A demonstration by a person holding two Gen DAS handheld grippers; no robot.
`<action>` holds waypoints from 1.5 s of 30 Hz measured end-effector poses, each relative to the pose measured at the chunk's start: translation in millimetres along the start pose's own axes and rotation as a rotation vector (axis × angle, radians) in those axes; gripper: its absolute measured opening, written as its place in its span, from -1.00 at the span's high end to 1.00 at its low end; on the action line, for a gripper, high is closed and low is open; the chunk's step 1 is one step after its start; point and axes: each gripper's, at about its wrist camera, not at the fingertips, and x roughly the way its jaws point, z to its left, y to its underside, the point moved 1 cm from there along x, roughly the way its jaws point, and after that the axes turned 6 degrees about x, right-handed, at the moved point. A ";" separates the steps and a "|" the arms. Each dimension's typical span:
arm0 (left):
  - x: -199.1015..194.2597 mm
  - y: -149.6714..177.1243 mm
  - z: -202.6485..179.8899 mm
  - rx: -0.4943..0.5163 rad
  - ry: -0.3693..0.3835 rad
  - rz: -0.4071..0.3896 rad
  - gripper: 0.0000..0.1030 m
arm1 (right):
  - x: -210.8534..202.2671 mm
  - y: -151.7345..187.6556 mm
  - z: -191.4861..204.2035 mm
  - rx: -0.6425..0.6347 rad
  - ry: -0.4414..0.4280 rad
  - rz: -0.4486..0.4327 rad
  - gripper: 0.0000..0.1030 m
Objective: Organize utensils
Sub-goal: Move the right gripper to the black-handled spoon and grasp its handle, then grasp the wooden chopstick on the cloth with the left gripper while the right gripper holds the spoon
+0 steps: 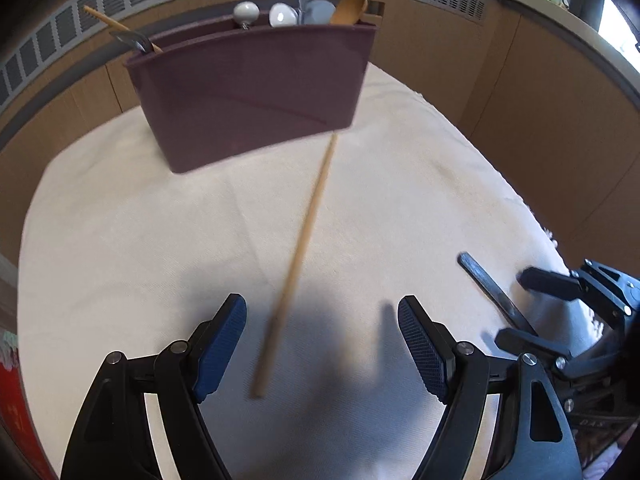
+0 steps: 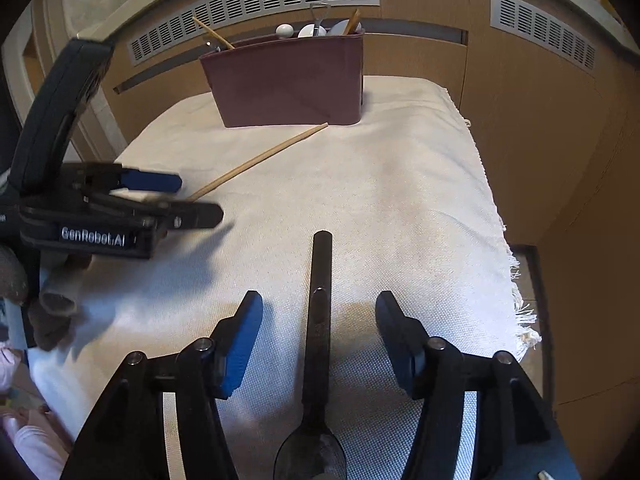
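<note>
The black spoon (image 2: 318,320) lies nearest, flat on the white cloth (image 2: 400,200) by the near edge of the bench, handle pointing away, between the pads of the right tool (image 2: 320,336). That tool stands part open and touches nothing; closing high or off-centre would likely pinch cloth or skid the thin handle aside. Further along, the left tool (image 1: 322,340) is spread wide and empty over the near end of a wooden chopstick (image 1: 304,240), which could roll away under a one-sided squeeze. Its far tip meets the foot of the maroon holder (image 1: 256,92) near the far edge, already crowded with utensils; a hasty insertion may snag them or tip it.
</note>
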 end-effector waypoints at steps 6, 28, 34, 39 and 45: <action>-3.2 9.6 -6.7 -0.006 0.092 0.032 -0.55 | -1.8 2.1 3.6 -0.011 0.004 -0.011 -0.30; 29.8 -43.2 2.3 0.039 -0.054 0.078 0.07 | -12.6 7.3 -3.9 -0.009 0.006 -0.044 -0.47; 3.4 -1.7 -6.5 0.043 0.027 0.103 0.07 | -10.2 6.4 -0.4 -0.020 0.038 -0.031 -0.47; -10.6 20.2 -13.0 0.041 0.082 0.123 0.07 | 1.3 1.0 9.9 -0.113 0.111 0.056 0.14; -6.9 15.7 -11.9 -0.002 0.141 0.136 -0.02 | 2.9 -1.3 20.6 -0.181 0.090 0.122 0.78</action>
